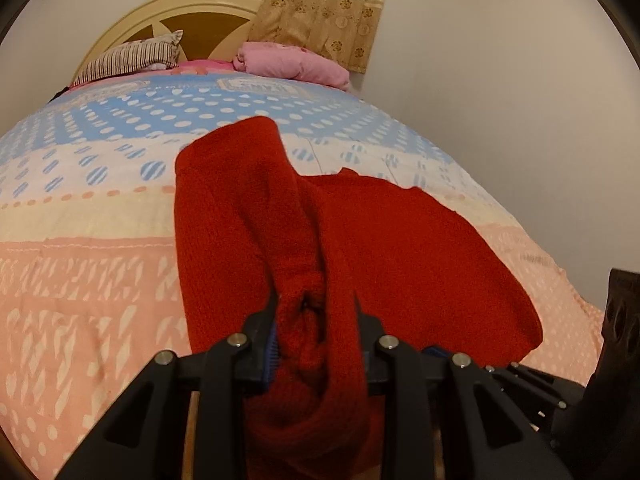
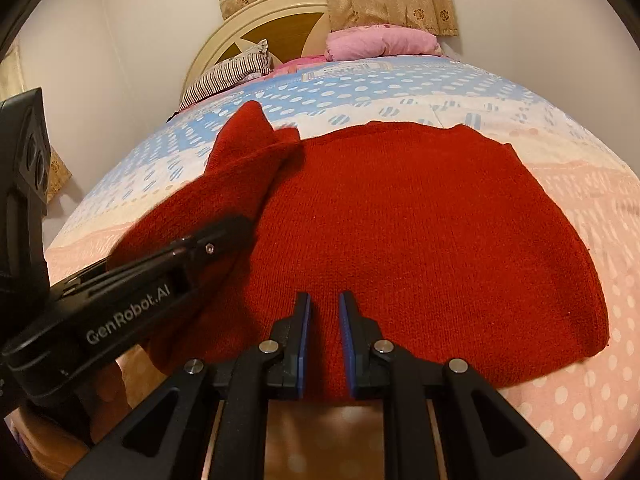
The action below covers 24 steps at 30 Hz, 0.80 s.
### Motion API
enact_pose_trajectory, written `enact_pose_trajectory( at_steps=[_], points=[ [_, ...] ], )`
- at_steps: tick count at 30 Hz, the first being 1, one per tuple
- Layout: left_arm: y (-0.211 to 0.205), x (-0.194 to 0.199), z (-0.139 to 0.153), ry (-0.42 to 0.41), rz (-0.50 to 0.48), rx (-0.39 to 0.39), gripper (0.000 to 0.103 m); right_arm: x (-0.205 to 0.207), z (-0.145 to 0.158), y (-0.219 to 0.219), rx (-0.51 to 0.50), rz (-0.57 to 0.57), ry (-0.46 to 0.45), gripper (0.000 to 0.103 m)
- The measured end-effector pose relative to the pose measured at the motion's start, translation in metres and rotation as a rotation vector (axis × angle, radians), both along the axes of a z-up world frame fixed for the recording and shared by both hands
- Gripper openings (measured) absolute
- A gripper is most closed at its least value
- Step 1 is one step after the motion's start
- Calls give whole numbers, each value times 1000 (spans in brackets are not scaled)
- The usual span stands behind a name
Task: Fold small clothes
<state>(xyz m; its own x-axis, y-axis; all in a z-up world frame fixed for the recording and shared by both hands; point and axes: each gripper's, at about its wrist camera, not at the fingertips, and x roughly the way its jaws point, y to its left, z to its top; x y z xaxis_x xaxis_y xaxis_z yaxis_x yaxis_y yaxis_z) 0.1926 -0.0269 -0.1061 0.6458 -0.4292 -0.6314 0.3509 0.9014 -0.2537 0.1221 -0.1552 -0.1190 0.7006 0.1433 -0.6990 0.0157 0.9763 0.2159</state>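
Left gripper (image 1: 316, 320) clamps red sweater (image 2: 420, 232) on dotted bedspread (image 1: 100, 208); right gripper (image 2: 325, 312) slightly parted.

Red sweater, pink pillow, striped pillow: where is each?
Red sweater (image 2: 420, 220): right wrist view, flat middle of the knit.
Pink pillow (image 1: 292, 65): left wrist view, its middle.
Striped pillow (image 1: 132, 58): left wrist view, striped face.

Bedspread (image 2: 580, 400) lies bare right of the red sweater (image 2: 420, 240).
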Motion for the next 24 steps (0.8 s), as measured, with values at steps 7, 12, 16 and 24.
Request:
enact_pose_trajectory(
  at_steps=[7, 12, 16, 24],
  points=[
    [3, 0, -4, 4, -7, -60, 29, 12, 16, -15, 119, 59, -2, 38],
    [4, -2, -4, 2, -8, -81, 30, 60, 46, -16, 193, 136, -21, 70],
    [8, -1, -4, 8, -11, -110, 31, 101, 43, -1, 225, 192, 40, 70],
    [16, 2, -6, 23, -11, -158, 33, 148, 29, 45, 123, 286, 152, 43]
  ],
)
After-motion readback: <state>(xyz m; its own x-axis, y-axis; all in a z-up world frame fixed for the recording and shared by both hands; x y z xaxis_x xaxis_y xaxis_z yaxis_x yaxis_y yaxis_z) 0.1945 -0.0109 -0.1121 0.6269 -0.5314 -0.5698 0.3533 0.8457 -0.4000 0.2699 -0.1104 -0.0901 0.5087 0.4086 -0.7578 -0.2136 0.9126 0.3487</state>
